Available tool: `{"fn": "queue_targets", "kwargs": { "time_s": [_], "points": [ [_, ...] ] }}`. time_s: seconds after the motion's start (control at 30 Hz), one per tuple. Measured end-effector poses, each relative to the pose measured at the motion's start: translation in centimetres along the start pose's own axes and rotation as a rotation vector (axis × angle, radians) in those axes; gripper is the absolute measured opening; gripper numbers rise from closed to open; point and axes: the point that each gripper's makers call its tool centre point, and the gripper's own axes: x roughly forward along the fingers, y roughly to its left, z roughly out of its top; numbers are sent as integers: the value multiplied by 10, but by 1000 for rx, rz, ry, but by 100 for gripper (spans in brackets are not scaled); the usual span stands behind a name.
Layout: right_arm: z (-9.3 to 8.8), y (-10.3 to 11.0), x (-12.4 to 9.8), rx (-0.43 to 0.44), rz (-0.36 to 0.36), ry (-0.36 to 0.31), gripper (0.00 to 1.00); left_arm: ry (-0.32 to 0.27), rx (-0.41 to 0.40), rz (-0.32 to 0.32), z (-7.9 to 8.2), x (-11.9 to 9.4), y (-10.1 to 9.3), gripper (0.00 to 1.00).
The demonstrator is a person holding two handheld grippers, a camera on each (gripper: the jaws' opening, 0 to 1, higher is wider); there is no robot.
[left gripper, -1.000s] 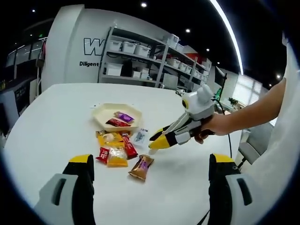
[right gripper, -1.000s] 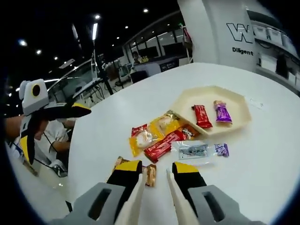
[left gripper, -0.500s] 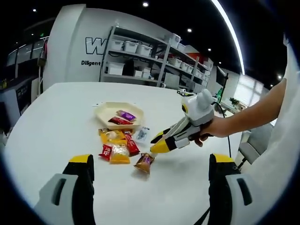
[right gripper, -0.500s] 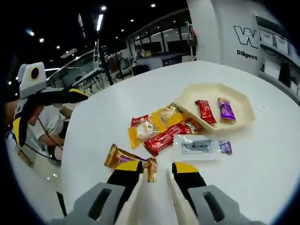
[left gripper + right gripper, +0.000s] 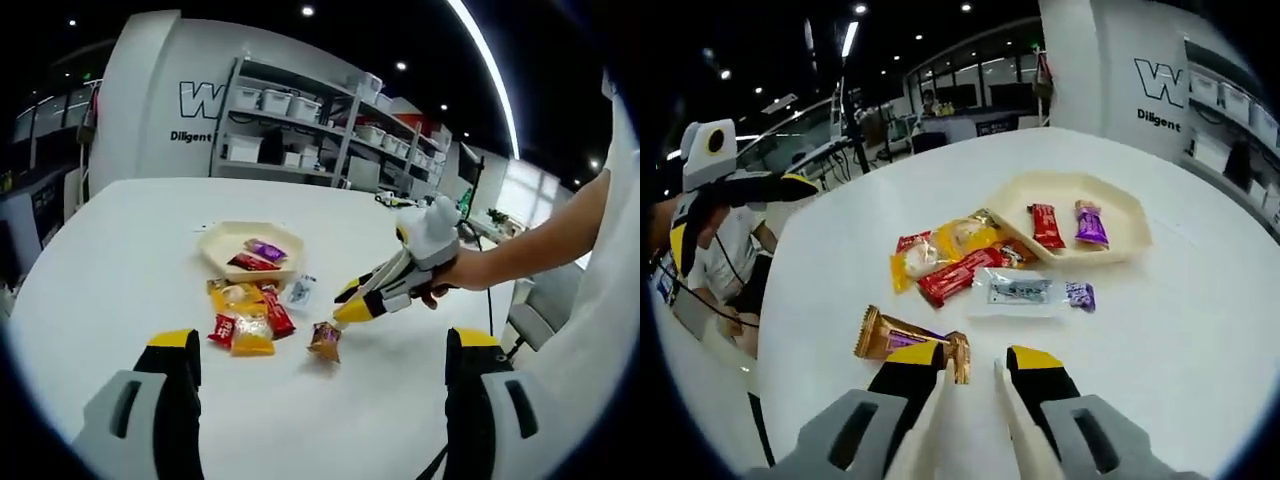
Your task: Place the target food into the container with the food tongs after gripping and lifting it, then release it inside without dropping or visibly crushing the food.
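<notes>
At the bottom of the right gripper view, the right gripper (image 5: pixel 975 385) carries pale tongs between its yellow-tipped jaws, and the tong blades stand slightly parted. A brown snack bar (image 5: pixel 908 341) lies on the white table (image 5: pixel 1200 330) just left of the tips, its near end hidden behind the left jaw, so whether the tongs pinch it there cannot be told. In the left gripper view the same gripper (image 5: pixel 352 311) enters from the right, held by a hand (image 5: pixel 452 274), and its tip touches the top of the brown snack bar (image 5: pixel 325 341), which looks tipped up on end; the contact is too small to read as a grasp.

Beyond the bar, in the middle of the right gripper view, lie a clear packet (image 5: pixel 1018 291) with a small purple sweet (image 5: pixel 1080 295) at its end, a red bar (image 5: pixel 956 278) and two yellow packets (image 5: pixel 940 246), partly overlapping. Past them sits the cream tray (image 5: pixel 1128 215), holding a red wrapper (image 5: pixel 1045 225) and a purple wrapper (image 5: pixel 1089 223).

The left gripper (image 5: pixel 750 185) shows at the upper left of the right gripper view, its lower part cut off by the edge. In the left gripper view its jaws stand wide apart at the bottom corners, released and holding nothing. Shelves with bins (image 5: pixel 300 125) stand far behind.
</notes>
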Motion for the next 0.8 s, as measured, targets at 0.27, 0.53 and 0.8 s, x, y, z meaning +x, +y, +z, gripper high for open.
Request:
{"fn": "queue_targets", "kwargs": {
  "time_s": [0.27, 0.53, 0.8],
  "points": [
    [-14, -18, -17, 15, -41, 8, 20, 2, 9, -22, 3, 7, -6, 99],
    [9, -12, -19, 40, -33, -47, 21, -1, 13, -24, 5, 6, -7, 99],
    [23, 18, 1, -10, 30, -43, 21, -4, 11, -17, 4, 3, -9, 99]
  ]
}}
